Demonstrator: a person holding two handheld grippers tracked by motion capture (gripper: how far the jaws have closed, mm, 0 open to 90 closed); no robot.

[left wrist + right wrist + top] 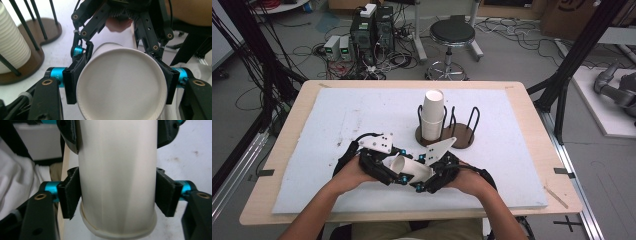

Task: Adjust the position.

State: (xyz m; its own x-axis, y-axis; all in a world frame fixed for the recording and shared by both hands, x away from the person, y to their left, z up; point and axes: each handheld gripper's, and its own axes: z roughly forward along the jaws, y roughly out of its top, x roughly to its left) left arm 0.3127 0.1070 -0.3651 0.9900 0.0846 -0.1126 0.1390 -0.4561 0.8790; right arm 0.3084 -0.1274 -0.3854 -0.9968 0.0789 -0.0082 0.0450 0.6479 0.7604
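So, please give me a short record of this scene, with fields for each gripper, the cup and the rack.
left gripper: shut on the paper cup, near its bottom end
right gripper: jaws at the rim end of the paper cup; contact unclear
paper cup: white, lying sideways between both grippers above the table
cup rack: brown base, black wire posts
cup stack: upright in rack

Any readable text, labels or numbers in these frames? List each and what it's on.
None readable.
White paper cup held between both grippers: blank.
Ribbed white paper cup stack in the black wire holder: no print.
Brown cardboard box at the far right: a dark mark, cut off and too blurred to read.
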